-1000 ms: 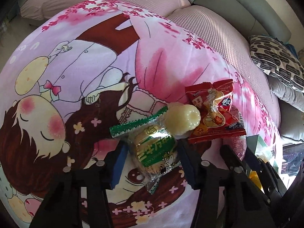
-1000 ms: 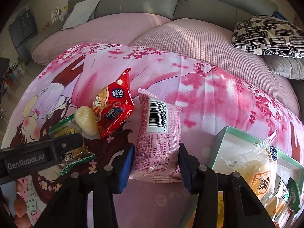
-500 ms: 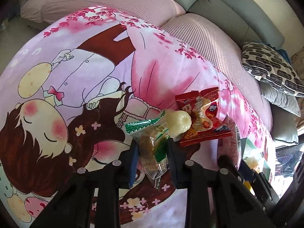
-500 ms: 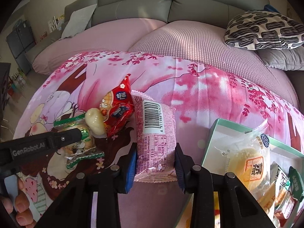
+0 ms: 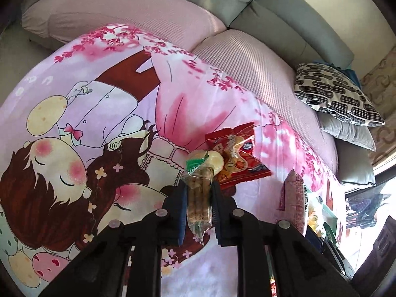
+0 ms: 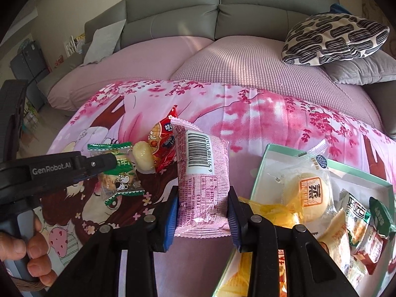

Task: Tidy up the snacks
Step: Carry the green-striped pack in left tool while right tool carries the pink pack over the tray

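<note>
Left hand-held gripper pinched tight on crinkly clear green-edged packet; right hand-held gripper clamping puffy pink pouch.

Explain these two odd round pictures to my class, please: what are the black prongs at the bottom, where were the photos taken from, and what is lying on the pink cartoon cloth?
No robot is here: a person holds a two-finger gripper in each hand, and each carries a wide-angle camera looking along its fingers, hence the bulging view. In the left camera's picture the left gripper is shut on a clear green-edged snack packet. In the right camera's picture the right gripper is shut on a pink packet with a barcode; the person's hand shows at lower left. On the cartoon cloth, spread over a sofa, lie a red snack packet and a pale round sweet. A green-rimmed box on the right already holds several snacks.
</note>
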Tool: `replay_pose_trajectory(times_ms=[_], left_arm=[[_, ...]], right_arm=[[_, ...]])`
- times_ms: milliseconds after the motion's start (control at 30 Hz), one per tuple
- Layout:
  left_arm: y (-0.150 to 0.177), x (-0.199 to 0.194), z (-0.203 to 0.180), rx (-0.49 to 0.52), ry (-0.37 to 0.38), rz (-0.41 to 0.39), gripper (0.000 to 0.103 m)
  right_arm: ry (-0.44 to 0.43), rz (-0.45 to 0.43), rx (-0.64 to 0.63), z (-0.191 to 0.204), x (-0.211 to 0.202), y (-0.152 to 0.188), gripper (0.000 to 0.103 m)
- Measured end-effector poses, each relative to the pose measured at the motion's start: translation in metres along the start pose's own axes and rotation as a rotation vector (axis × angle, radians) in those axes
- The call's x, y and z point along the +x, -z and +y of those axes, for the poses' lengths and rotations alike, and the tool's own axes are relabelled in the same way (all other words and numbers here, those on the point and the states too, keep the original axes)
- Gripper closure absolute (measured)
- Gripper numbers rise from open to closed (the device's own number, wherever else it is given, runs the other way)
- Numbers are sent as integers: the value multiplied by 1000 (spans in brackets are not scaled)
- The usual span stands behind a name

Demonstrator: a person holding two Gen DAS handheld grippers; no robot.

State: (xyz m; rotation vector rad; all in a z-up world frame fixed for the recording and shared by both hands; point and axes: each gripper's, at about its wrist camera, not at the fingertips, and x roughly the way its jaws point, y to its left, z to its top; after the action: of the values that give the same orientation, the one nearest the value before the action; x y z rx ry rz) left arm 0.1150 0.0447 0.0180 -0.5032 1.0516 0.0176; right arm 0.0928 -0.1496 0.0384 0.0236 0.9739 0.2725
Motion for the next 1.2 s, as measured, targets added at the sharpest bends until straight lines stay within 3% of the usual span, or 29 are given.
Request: replay_pose_trajectory(times_ms=[733, 1033, 1200], left_arm=[[14, -52, -31, 87, 39, -117, 84], [26, -55, -66, 174, 82, -109, 84], [41, -52, -101, 275, 125, -81, 84]], right_arm=[[4, -69, 77, -21, -63, 26, 65], [75, -106, 210, -79, -81, 31, 65], [135, -130, 327, -123, -95, 37, 65]])
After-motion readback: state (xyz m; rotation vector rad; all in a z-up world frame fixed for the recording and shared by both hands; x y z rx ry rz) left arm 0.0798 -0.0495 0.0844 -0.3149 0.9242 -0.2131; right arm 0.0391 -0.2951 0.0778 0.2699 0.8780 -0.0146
